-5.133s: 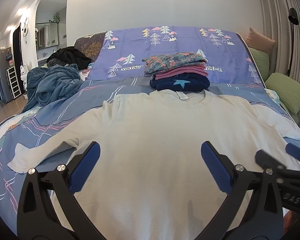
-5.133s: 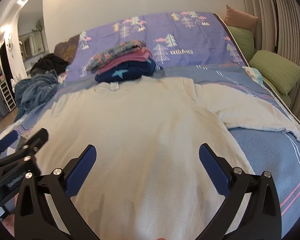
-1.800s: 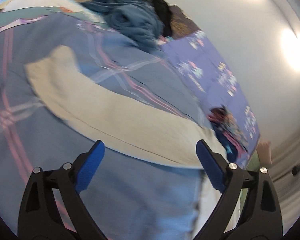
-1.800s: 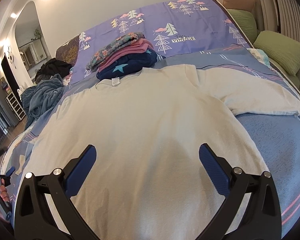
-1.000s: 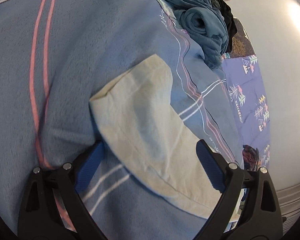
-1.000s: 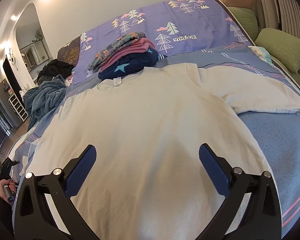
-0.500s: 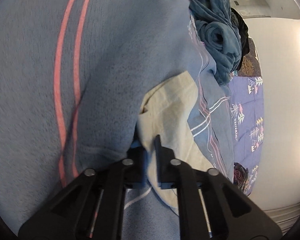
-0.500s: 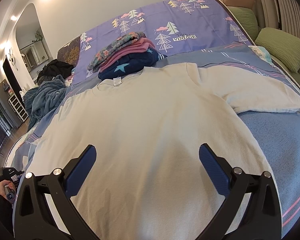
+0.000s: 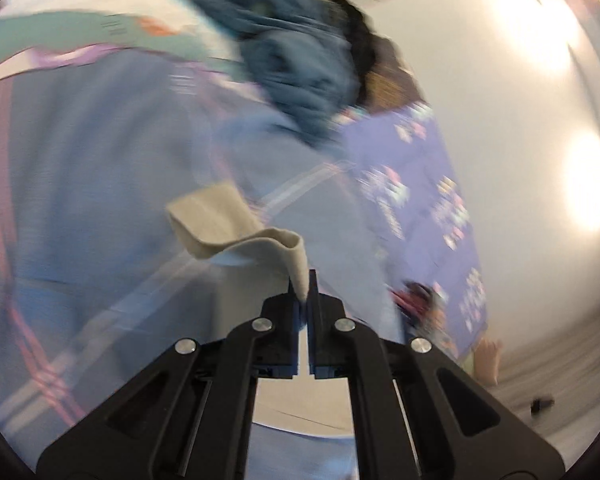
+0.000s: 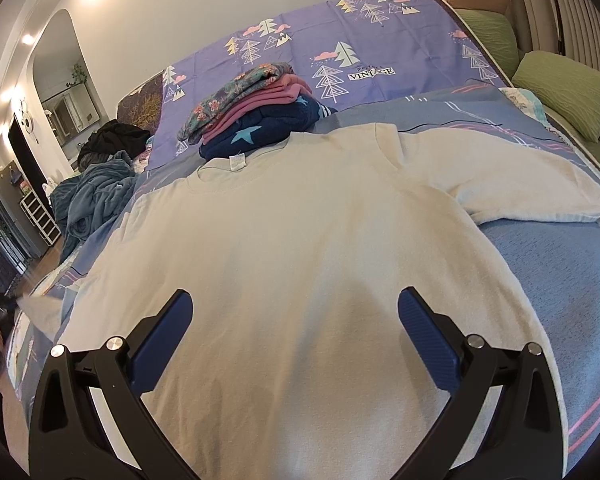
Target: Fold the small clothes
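Cream shirt (image 10: 300, 264) is lying spread flat on the bed (image 10: 560, 280), in front of the folded clothes stack (image 10: 256, 112). Its left sleeve cuff (image 9: 236, 228) is being pinched by the left gripper (image 9: 303, 292), whose jaws are fully closed on the fabric edge, clear of the bed. The right gripper (image 10: 294, 332) is being held wide open above the shirt's lower body, gripping nothing. For a clean fold, the sleeve is best carried across toward the shirt's centre, taut, without dragging the shirt body.

light: bright, wall glare | left view: motion blur | right view: sharp | edges: fisheye warp
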{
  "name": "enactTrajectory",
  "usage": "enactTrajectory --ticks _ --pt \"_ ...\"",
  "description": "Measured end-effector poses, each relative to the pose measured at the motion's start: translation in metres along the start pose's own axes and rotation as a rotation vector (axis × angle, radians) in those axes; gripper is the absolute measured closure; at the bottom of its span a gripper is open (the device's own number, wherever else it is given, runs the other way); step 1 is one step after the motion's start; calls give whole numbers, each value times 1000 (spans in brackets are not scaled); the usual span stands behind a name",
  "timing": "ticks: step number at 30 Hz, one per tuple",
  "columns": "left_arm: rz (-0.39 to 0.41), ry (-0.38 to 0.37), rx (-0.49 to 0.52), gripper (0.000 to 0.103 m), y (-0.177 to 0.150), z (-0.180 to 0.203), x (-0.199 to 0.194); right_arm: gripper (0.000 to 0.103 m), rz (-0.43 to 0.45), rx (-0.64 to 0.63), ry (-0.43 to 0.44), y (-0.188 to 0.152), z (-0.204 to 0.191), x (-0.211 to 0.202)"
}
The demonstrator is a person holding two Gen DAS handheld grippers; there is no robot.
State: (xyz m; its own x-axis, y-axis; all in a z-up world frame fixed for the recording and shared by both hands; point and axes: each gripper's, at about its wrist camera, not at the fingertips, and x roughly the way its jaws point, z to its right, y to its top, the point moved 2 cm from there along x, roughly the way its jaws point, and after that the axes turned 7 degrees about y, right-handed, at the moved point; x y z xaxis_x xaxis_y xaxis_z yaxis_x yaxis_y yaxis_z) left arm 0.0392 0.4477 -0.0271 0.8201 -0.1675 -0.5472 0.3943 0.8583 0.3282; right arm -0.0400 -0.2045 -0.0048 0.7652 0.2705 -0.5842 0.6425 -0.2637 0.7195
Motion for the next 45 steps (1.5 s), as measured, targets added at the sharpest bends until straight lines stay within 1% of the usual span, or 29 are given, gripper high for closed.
enactTrajectory --ticks 5,6,7,8,9,10,12,13,15,16,18,19,22,23,25,27,29,30,32,33,34,35,37,39,40,41,42,43,45 --pt "-20 -112 220 100 -39 105 2 1 6 37 45 0 2 -4" --pt "-19 -123 251 100 -47 118 2 1 -4 74 86 1 3 -6" --pt "-18 -141 293 100 -57 136 4 1 -16 106 131 2 3 -9" --pt "-27 -165 317 100 -67 151 6 1 -35 140 204 3 2 -11" --pt "-52 -209 330 100 -80 169 11 1 -59 168 288 7 -2 -13" --pt "-72 -240 334 100 -90 180 15 1 -76 189 346 13 -4 -15" --pt "-118 -282 361 100 -110 203 26 1 -92 257 483 29 -8 -23" --pt "-148 -303 385 100 -127 220 36 1 -91 286 536 37 -8 -26" --pt "-189 -339 397 100 -148 237 49 1 -94 376 661 61 -2 -25" --pt "-220 -370 390 100 -165 247 59 1 -106 410 683 69 1 -20" --pt "-264 -398 386 100 -191 263 78 1 -189 475 718 91 6 8" --pt "-280 -401 412 100 -210 273 88 1 -230 498 754 97 8 22" --pt "-319 -415 458 100 -259 290 115 1 -411 625 956 108 7 81" --pt "-332 -424 460 100 -272 293 123 1 -448 655 981 108 9 97" --pt "-370 -440 447 100 -304 290 144 1 -458 635 952 108 16 110" --pt "-415 -433 445 100 -332 283 162 1 -444 622 968 102 25 115" --pt "-443 -409 487 99 -359 274 177 2 -469 679 972 89 40 121" --pt "-455 -400 516 99 -371 270 183 4 -481 698 978 90 43 122" --pt "-502 -383 561 97 -391 264 191 2 -489 656 969 99 42 118" --pt "-520 -385 592 97 -396 268 191 1 -475 612 926 107 42 116" --pt "-510 -406 620 94 -399 272 186 1 -476 601 908 108 44 120" --pt "-493 -431 648 86 -401 276 181 1 -488 600 904 108 45 122" --pt "-472 -455 712 79 -408 282 174 1 -517 581 907 106 43 124" --pt "-490 -455 757 78 -416 285 175 1 -530 538 899 104 37 121" --pt "-509 -450 768 77 -419 286 177 1 -533 526 890 102 36 123" --pt "-524 -439 774 66 -421 285 180 1 -535 512 877 100 34 125" --pt "-528 -416 773 62 -422 284 183 1 -536 495 869 100 32 122" --pt "-533 -406 764 55 -421 283 187 1 -534 489 867 99 31 126" --pt "-551 -418 727 49 -417 281 191 4 -528 493 857 99 37 129"
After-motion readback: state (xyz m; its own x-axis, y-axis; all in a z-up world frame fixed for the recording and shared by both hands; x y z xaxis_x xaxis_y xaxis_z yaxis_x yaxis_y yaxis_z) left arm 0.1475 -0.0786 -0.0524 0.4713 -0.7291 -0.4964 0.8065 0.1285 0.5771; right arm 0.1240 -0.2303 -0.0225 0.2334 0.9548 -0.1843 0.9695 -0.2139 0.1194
